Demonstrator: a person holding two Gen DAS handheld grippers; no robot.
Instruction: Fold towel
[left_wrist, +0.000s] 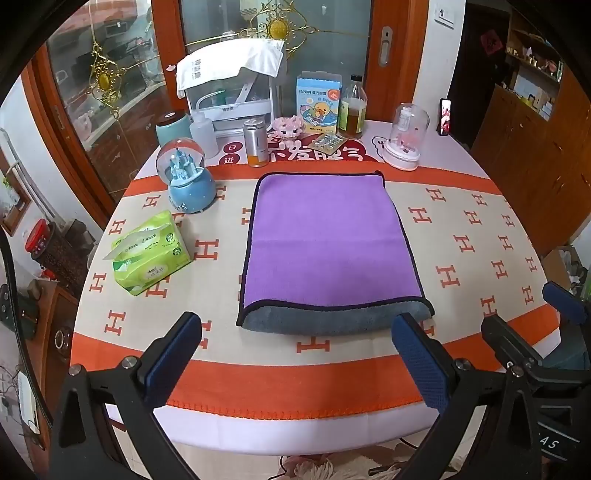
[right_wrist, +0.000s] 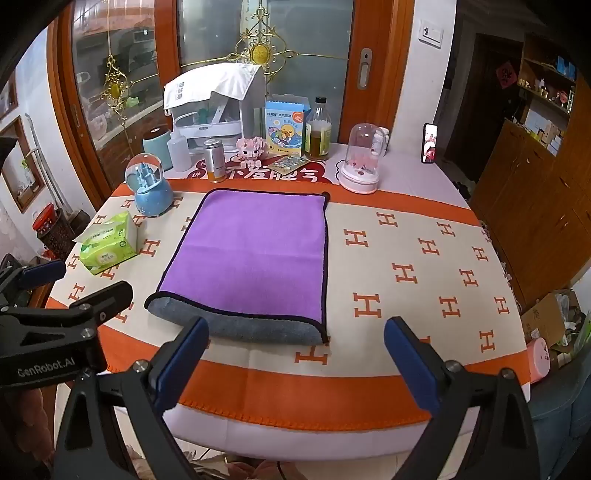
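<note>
Left gripper (left_wrist: 295, 354): jaws spread wide, holding nothing, hovering over the near orange border of the tablecloth (left_wrist: 461, 229).
Right gripper (right_wrist: 295, 354): jaws equally wide, nothing between them, just beside the left one.
Towel (left_wrist: 325, 240): folded, purple face up, grey underside showing along the near edge, flat on the cloth beyond both grippers.
Tissue pack (left_wrist: 149, 251): left of the towel.
Snow globe (left_wrist: 186, 181): behind the tissues.
Far edge: duck box (left_wrist: 317, 105), bottle (left_wrist: 352, 110).
</note>
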